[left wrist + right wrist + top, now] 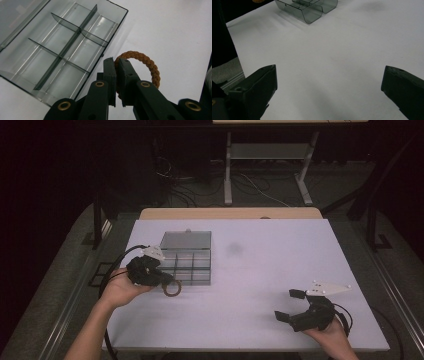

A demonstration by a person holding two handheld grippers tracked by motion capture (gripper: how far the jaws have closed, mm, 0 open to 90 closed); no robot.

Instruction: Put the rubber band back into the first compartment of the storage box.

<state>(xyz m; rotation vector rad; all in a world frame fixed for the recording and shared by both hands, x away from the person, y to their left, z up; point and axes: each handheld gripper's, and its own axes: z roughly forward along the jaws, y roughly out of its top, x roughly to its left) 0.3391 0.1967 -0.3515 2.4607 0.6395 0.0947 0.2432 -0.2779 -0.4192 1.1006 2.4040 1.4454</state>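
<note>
Nearest the person, at the front right of the white table point(260, 285), the right hand-held gripper point(290, 305) rests low with its jaws spread wide and nothing between them; in the right gripper view there is bare table ahead of them. Further in, at the left, the left hand-held gripper point(167, 282) is pinching a braided brown ring point(147, 65), its two pads pressed onto one side of the loop while the rest of the ring sticks out past the tips. The ring hangs just beside the near edge of the clear compartment box point(192, 265), not yet over any cell. Behind that, the box's lid point(186, 240) stands open at the far side, and thin dividers point(67, 47) split the tray into six cells, all of which look empty. The likely next step is to carry the ring over a cell and let go, and here is the risk: the grip holds only a short arc of a soft braid, so the loop may swing or twist and catch on the box wall or straddle a divider. A low approach could also nudge the light box across the table, since the right hand-held gripper is well apart and does not steady it.
</note>
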